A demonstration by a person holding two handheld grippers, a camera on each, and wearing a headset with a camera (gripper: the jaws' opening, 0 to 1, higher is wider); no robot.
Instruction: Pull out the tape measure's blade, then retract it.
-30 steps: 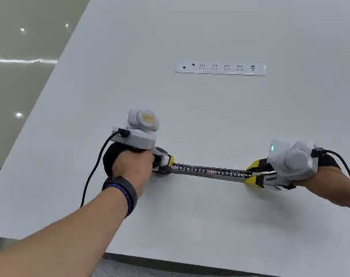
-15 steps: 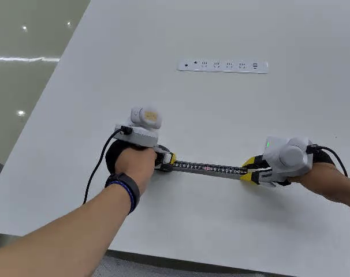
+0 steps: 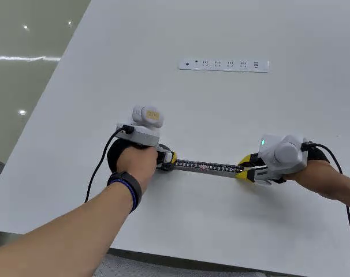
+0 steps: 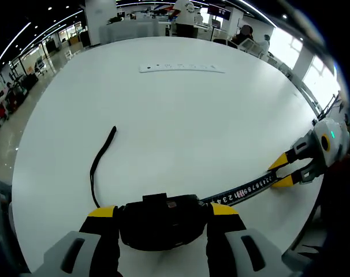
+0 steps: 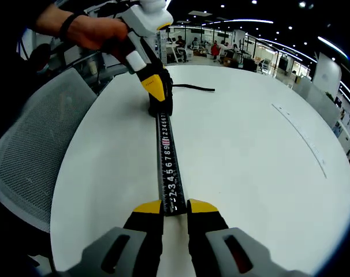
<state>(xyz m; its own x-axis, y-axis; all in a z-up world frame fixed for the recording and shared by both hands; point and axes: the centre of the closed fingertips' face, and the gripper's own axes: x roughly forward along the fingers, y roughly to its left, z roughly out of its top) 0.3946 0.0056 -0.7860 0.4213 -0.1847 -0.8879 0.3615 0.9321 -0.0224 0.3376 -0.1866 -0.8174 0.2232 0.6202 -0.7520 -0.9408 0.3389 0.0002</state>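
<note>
A black tape measure case point(image 4: 159, 222) sits on the white table, with my left gripper point(image 4: 162, 211) shut on it; in the head view the case point(image 3: 163, 160) is mostly hidden behind the left hand. Its blade point(image 3: 205, 168), dark with white numbers, stretches flat along the table to the right. My right gripper point(image 5: 175, 206) is shut on the blade's end point(image 5: 174, 203), yellow fingertips pinching it. In the right gripper view the blade point(image 5: 166, 156) runs straight away to the case point(image 5: 161, 104). The right gripper point(image 3: 245, 172) lies low on the table in the head view.
A white power strip point(image 3: 223, 64) lies farther back on the table point(image 3: 221, 115). A black strap point(image 4: 100, 161) from the case trails over the table to the left. The table's front edge point(image 3: 181, 259) runs close below both hands. A mesh chair point(image 5: 30, 138) stands beside the table.
The right gripper has moved left toward the case with the blade's end in it, so the visible blade is shorter. The left gripper stays on the case.
</note>
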